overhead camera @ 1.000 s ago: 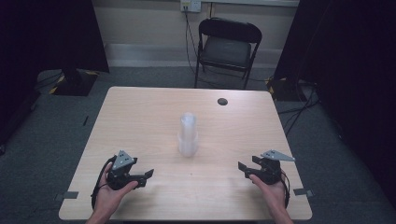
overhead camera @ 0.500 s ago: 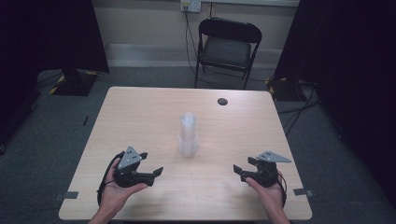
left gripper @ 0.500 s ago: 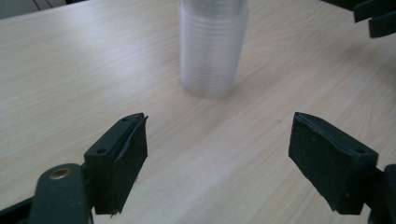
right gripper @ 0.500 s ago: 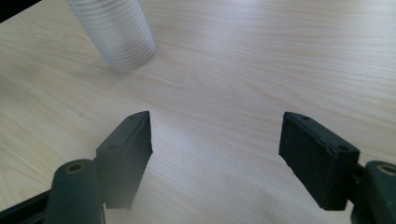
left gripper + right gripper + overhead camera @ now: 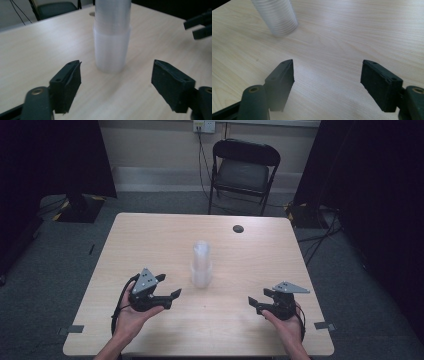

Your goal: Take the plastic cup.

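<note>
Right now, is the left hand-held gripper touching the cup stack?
No: in the left gripper view the cup stack stands on the table beyond the left hand-held gripper, whose pads are apart and clear of it.

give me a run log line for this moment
left gripper: open, jaws closing, aimed at cup stack, no contact | right gripper: open, empty | cup stack: upright, mid-table

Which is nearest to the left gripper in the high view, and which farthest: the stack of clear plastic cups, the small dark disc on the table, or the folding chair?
1. Stack of clear plastic cups: mid-table, just right of the left gripper.
2. Small dark disc: near the table's far edge, right of centre.
3. Folding chair: on the floor beyond the table.
</note>
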